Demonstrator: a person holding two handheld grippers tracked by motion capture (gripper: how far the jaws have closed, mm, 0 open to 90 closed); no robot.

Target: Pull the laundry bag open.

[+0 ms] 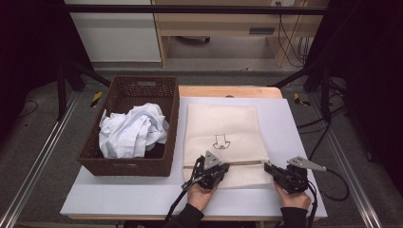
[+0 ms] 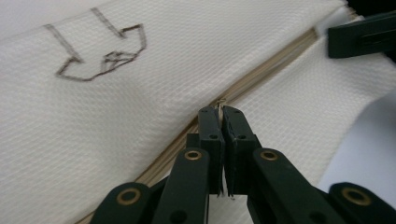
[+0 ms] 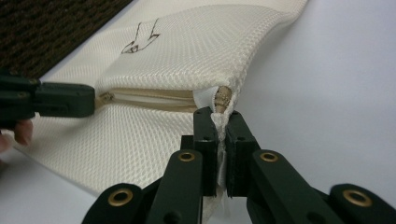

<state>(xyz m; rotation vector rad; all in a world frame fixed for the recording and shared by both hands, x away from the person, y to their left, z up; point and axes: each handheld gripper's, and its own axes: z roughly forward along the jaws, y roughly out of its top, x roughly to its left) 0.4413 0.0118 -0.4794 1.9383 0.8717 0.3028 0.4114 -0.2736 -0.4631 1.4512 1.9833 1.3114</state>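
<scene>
Left gripper [image 2: 220, 122]: jaws clamped on the zip pull [image 2: 219, 103] of the bag [image 1: 222, 128]. Right gripper [image 3: 220, 122]: jaws clamped on the bag's corner at the zip [image 3: 149, 95] end, white fabric pinched between them. In the high view, left gripper [image 1: 223, 167] and right gripper [image 1: 267, 167] at the two ends of the zip [image 1: 244, 163], near the desk's front edge.

No brand or readable writing; just a small line drawing [image 1: 220, 142] in dark ink on the bag's middle, a shape hard to make out. Bag flat on the white sheet [image 1: 294, 142], long axis running front to back, zip crosswise near the front end. Zip partly open in the right gripper view, inside hidden. Pull mostly hidden between the left jaws.

Basket [image 1: 119, 161] at the desk's left edge, just beside the bag, with crumpled white cloth [image 1: 133, 130] inside. Hands [image 1: 199, 195] cut off at the bottom.
</scene>
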